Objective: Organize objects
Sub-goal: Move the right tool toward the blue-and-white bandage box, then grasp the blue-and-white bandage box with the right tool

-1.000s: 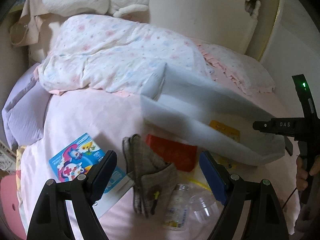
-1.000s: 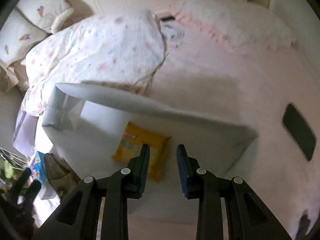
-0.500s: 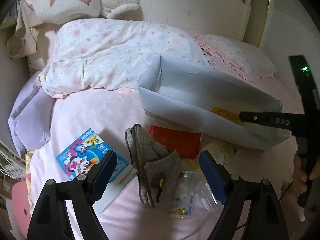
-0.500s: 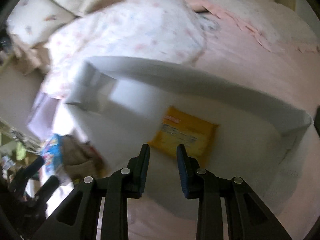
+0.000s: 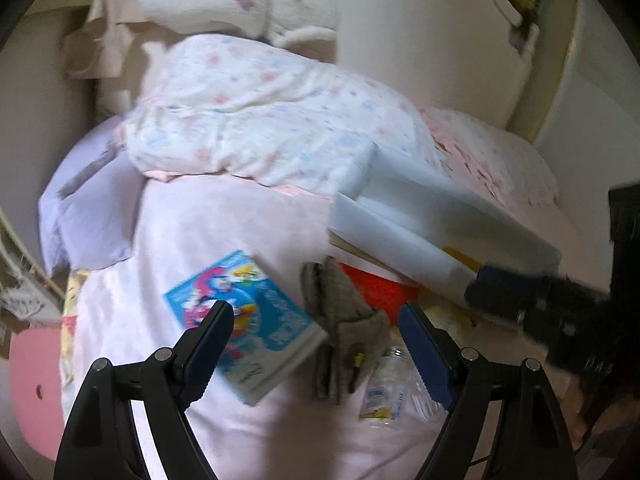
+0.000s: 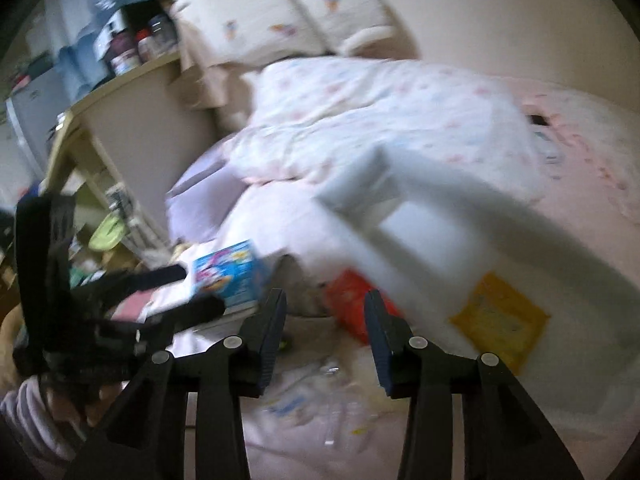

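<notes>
Objects lie scattered on the bed; your left hand-held gripper gapes empty, your right hand-held gripper is opening, empty.

A glossy printed cardboard box lies on the bed's soft pink cloth; at its 3 o'clock, a matt woven checked cloth and a clear plastic bottle.

Pink-sheeted bed, rumpled floral white duvet at far side, cream headboard wall behind, cluttered cream shelf unit far left
</notes>
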Motion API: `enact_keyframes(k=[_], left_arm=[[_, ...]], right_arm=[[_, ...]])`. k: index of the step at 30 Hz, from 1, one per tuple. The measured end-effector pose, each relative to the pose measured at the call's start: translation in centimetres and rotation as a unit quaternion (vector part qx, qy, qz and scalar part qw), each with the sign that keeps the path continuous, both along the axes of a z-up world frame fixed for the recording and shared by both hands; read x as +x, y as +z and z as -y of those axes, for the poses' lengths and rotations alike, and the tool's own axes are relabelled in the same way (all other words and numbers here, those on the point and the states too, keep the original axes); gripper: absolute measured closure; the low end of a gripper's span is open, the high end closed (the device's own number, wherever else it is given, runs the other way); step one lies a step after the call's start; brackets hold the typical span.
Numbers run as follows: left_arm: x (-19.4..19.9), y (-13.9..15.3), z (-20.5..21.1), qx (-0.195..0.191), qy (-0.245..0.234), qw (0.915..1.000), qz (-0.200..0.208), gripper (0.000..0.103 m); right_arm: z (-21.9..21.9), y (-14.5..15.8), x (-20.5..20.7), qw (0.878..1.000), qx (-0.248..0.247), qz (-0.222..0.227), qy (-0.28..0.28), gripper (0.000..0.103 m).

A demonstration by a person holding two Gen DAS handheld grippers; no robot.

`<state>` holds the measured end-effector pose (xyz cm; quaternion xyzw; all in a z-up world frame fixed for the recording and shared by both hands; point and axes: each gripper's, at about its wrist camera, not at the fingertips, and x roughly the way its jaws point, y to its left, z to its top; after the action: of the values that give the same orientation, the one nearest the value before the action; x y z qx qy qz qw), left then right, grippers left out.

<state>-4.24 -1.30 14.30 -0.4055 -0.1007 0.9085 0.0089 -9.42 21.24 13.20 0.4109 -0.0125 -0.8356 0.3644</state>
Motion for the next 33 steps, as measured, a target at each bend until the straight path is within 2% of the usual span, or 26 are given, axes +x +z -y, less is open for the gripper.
enact_keyframes(k=[3,7,11,14,18,22,27,28,33], left_arm=[[0.6,0.4,1.7,0.019,0.027,0.9995,-0.002,0.019],[0.9,0.4,3.9,-0.010,0.081,0.9966,0.007,0.019],[0.5,-1.0,5.3,-0.005,0.106,0.9937,0.037,0.019],[0.3,-2.6,6.0,0.018,0.108,0.9919,0.065,0.020],[0.1,-4.2,6.4,0.042,0.107,0.9898,0.085,0.025],[0.1,-5.2,6.5,0.061,0.105,0.9883,0.093,0.026],[-0.5,-6.4,6.0,0.064,0.091,0.9893,0.094,0.026],[-0.7,-6.8,6.0,0.064,0.091,0.9890,0.097,0.031],[-1.4,-7.8,5.7,0.103,0.075,0.9875,0.093,0.034]], right_arm=[[0.9,-0.7,-0.6,0.999,-0.023,0.045,0.011,0.062],[2.2,-1.6,-2.0,0.993,-0.059,0.100,0.010,0.062],[4.7,-2.2,-3.4,0.983,-0.091,0.157,0.039,0.062],[7.3,-2.5,-3.8,0.983,-0.071,0.154,0.063,0.062],[11.3,-3.5,-4.1,0.985,-0.008,0.135,0.103,0.062],[13.0,-5.7,-5.3,0.981,0.027,0.165,0.094,0.062],[13.2,-8.0,-5.8,0.972,0.024,0.214,0.094,0.062],[13.1,-8.3,-5.9,0.969,0.018,0.225,0.097,0.061],[12.3,-9.1,-6.2,0.961,-0.005,0.263,0.089,0.060]])
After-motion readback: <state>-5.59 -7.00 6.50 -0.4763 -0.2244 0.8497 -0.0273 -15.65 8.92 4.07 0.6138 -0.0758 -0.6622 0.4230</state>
